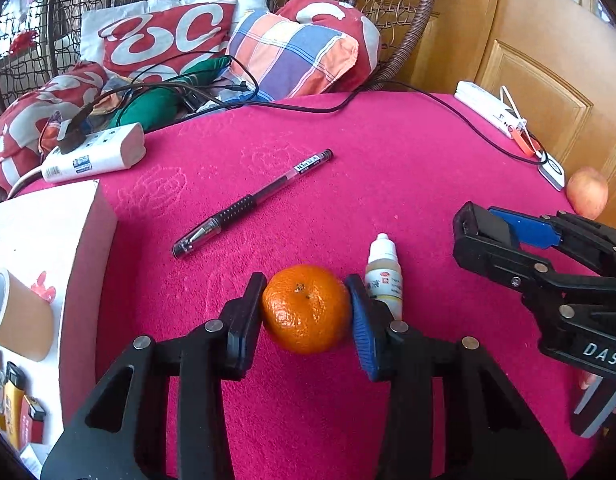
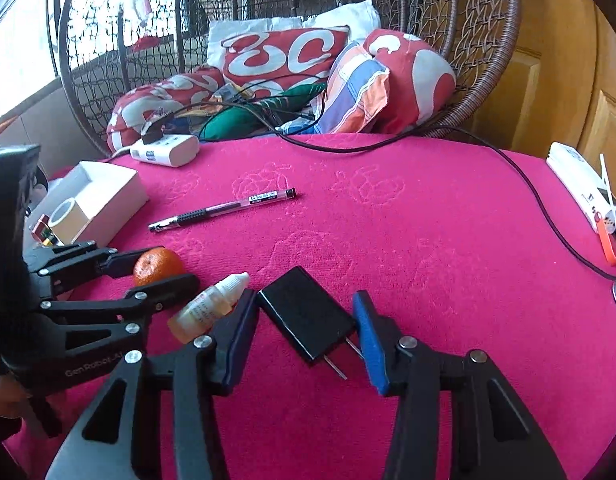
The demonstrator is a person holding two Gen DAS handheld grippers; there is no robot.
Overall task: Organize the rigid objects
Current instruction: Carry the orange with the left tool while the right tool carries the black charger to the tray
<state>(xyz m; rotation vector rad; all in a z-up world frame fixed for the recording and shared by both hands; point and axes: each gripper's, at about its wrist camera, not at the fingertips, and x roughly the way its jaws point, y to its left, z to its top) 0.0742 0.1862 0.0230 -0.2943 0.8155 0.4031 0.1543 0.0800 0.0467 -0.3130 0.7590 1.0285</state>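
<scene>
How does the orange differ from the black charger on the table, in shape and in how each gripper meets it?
The orange is round and bright; the black charger is flat, boxy, with metal prongs. The left gripper presses the orange on both sides; the right gripper only straddles the charger, a gap showing. Both lie on the pink cloth.

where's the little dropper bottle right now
In the left wrist view the dropper bottle stands on the pink cloth just right of the orange, behind the left hand-held gripper's blue pad.
</scene>
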